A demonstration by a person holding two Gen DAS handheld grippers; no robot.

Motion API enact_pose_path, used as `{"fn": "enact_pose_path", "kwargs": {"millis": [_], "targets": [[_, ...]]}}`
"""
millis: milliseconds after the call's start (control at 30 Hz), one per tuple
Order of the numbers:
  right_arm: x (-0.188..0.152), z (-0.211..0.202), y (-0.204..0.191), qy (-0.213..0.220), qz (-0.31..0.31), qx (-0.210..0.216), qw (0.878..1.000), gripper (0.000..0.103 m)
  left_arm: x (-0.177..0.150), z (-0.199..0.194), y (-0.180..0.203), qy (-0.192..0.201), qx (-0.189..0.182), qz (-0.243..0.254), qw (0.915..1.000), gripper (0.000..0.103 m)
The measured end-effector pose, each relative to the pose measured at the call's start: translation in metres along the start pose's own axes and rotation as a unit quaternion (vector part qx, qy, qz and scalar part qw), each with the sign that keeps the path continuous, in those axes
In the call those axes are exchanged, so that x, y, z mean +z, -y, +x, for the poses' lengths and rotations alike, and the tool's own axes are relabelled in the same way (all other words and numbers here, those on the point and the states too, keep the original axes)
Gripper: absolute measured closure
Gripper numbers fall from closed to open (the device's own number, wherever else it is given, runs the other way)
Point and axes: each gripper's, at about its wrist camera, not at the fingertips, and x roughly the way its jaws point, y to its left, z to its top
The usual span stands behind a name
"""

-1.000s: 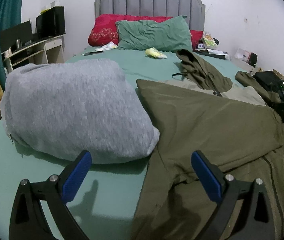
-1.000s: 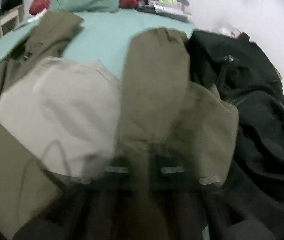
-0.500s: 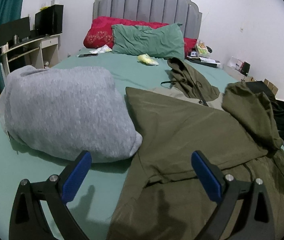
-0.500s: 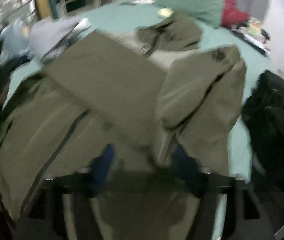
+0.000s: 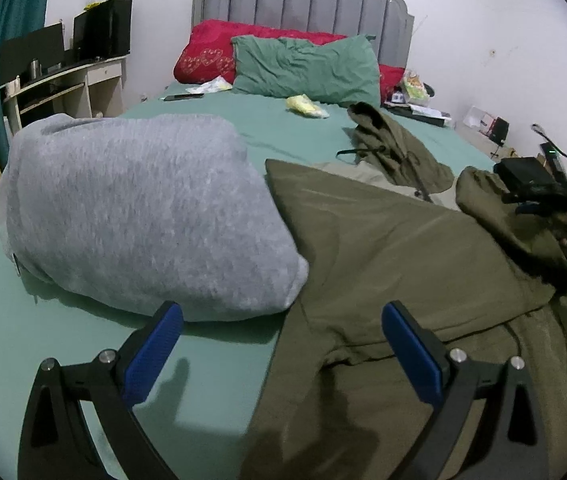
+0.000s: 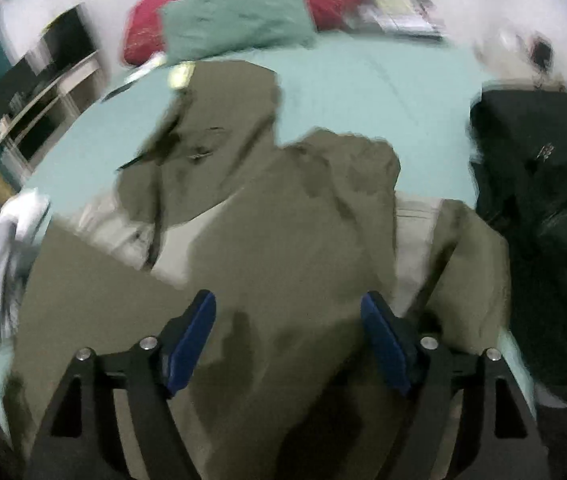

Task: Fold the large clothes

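My left claw [image 5: 281, 344] hangs spread wide and grasps nothing. The olive jacket [image 5: 383, 248] lies spread on the green bed sheet [image 5: 63, 344] from twelve o'clock round to four, and a folded grey sweatshirt [image 5: 135, 208] sits at eleven, touching its edge. My right claw [image 6: 287, 340] is opening over the jacket's sleeve [image 6: 307, 216] – its blue pads are apart and clear of the cloth – with a black garment [image 6: 543, 184] at two o'clock

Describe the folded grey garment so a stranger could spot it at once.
Start at the green-sheeted bed with the grey headboard. On its near left side lies the folded grey garment, a thick fuzzy bundle. Its olive jacket neighbour is smooth and spread flat.
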Motion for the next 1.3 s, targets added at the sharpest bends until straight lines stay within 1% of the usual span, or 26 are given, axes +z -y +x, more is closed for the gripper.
{"fn": "enact_pose_path", "kwargs": {"millis": [67,133,167,200,233,267,333,433,533,567,600,633,667,700,733,767,800,900,1000,1067,1100,1167,1200,1233,1267,1300], "targets": [[0.010,0.015,0.009,0.004,0.007,-0.039,0.999,0.027,0.000,0.000,0.003,0.007,0.009,0.018,0.9998,0.003],[0.014,0.021,0.012,0.024,-0.001,-0.038,0.999,0.028,-0.001,0.001,0.002,0.005,0.012,0.026,0.9996,0.003],[0.014,0.025,0.011,0.021,-0.006,-0.029,0.999,0.038,-0.002,0.002,0.001,0.000,0.007,0.022,0.9997,0.003],[0.012,0.026,0.007,0.016,-0.012,-0.025,0.999,0.098,-0.003,0.002,0.000,-0.002,0.003,0.018,0.9998,0.003],[0.012,0.024,0.003,0.020,-0.017,-0.025,0.999,0.099,-0.003,0.001,-0.002,-0.006,-0.002,0.009,0.9999,0.003],[0.011,0.014,-0.004,0.042,-0.026,-0.023,0.998,0.103,-0.002,0.001,-0.002,-0.007,-0.005,0.004,1.0000,0.004],[0.008,-0.016,-0.030,0.093,-0.058,-0.025,0.994,0.103,0.000,-0.002,-0.002,-0.004,-0.009,0.000,1.0000,0.004],[0.016,-0.067,-0.083,0.153,-0.111,-0.007,0.982,0.103,0.003,-0.013,-0.001,0.011,-0.009,0.000,0.9999,0.005],[0.027,-0.097,-0.126,0.157,-0.159,-0.010,0.975,0.103,0.004,-0.020,-0.004,0.017,-0.008,-0.007,0.9998,0.005],[0.028,-0.100,-0.129,0.153,-0.158,-0.012,0.976,0.102,0.004,-0.021,-0.006,0.017,-0.007,-0.010,0.9998,0.005],[0.030,-0.100,-0.129,0.146,-0.151,-0.013,0.978,0.098,0.004,-0.022,-0.008,0.016,-0.004,-0.014,0.9998,0.005],[0.031,-0.099,-0.126,0.143,-0.144,-0.022,0.979,0.091,0.006,-0.022,-0.010,0.015,0.006,-0.018,0.9997,0.005],[0.030,-0.095,-0.117,0.141,-0.130,-0.040,0.981,0.066,0.008,-0.022,-0.012,0.016,0.017,-0.020,0.9995,0.005],[0.028,-0.093,-0.107,0.140,-0.117,-0.047,0.982,0.034,0.009,-0.022,-0.015,0.016,0.039,-0.023,0.9988,0.005],[0.025,-0.088,-0.094,0.141,-0.099,-0.057,0.983,0.027,0.010,-0.021,-0.019,0.017,0.064,-0.027,0.9975,0.005],[0.022,-0.079,-0.080,0.132,-0.087,-0.065,0.985,0.027,0.011,-0.021,-0.022,0.017,0.081,-0.031,0.9961,0.005],[0.021,-0.071,-0.069,0.122,-0.079,-0.068,0.987,0.027,0.011,-0.020,-0.027,0.016,0.092,-0.038,0.9949,0.005],[0.022,-0.042,-0.035,0.100,-0.058,-0.064,0.991,0.027,0.013,-0.012,-0.039,0.005,0.096,-0.058,0.9937,0.005],[0.026,-0.014,-0.012,0.091,-0.060,-0.047,0.993,0.027,0.011,-0.001,-0.044,-0.010,0.097,-0.067,0.9930,0.005],[0.029,0.005,0.000,0.079,-0.065,-0.042,0.994,0.027,0.006,0.008,-0.042,-0.010,0.100,-0.050,0.9936,0.005],[0.030,0.013,0.005,0.071,-0.063,-0.042,0.995,0.027,0.002,0.014,-0.040,-0.018,0.112,-0.037,0.9928,0.005],[0.031,0.035,0.016,0.046,-0.049,-0.018,0.998,0.027,-0.004,0.026,-0.040,-0.040,0.101,-0.040,0.9933,0.005],[0.029,0.045,0.022,0.034,-0.039,0.003,0.999,0.038,-0.007,0.031,-0.040,-0.053,0.082,-0.047,0.9941,0.005],[0.027,0.050,0.023,0.028,-0.038,0.005,0.999,0.050,-0.009,0.033,-0.038,-0.058,0.071,-0.047,0.9946,0.005],[0.023,0.050,0.024,0.029,-0.041,-0.007,0.999,0.080,-0.010,0.033,-0.034,-0.059,0.068,-0.041,0.9951,0.005],[0.021,0.045,0.022,0.038,-0.045,-0.011,0.998,0.096,-0.011,0.032,-0.029,-0.057,0.066,-0.031,0.9957,0.005]]}}
